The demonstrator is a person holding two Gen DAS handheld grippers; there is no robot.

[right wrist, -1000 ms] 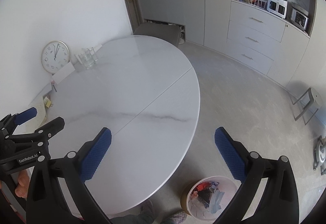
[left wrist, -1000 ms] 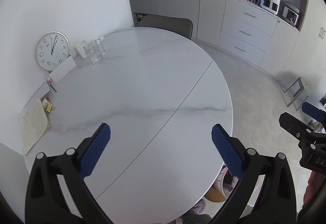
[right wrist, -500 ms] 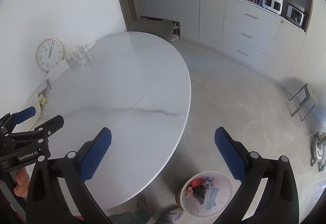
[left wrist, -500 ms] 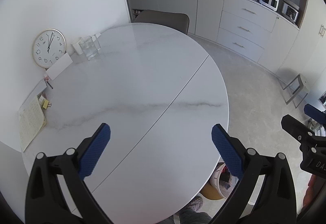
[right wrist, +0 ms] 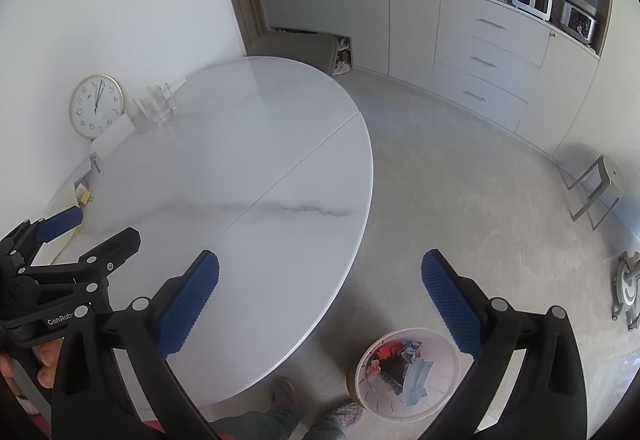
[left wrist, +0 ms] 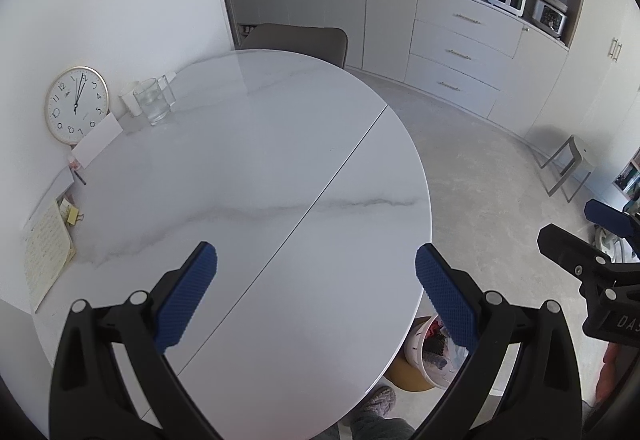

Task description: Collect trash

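A white trash basket [right wrist: 359, 372] stands on the floor beside the round white marble table [right wrist: 248, 159], holding red, blue and dark scraps [right wrist: 396, 364]. My right gripper [right wrist: 320, 280] hangs open and empty above the table edge and the basket. My left gripper [left wrist: 316, 280] is also open and empty, high over the table [left wrist: 280, 143]. The basket [left wrist: 416, 344] peeks out under the table rim in the left wrist view. Each gripper shows in the other's view: the left gripper [right wrist: 60, 260] and the right gripper [left wrist: 592, 264]. No loose trash shows on the tabletop.
A wall clock [left wrist: 76, 103], glass cups [left wrist: 152, 101], a card, papers [left wrist: 46, 252] and a yellow clip [left wrist: 74, 215] line the table's wall side. A grey chair [left wrist: 296, 39] stands behind it. Cabinets, a stool [right wrist: 600, 183] and a person's slippered feet [right wrist: 344, 412] are around.
Both cameras have drawn back and up from the table. The basket shows more fully in both views. Both grippers stay open.
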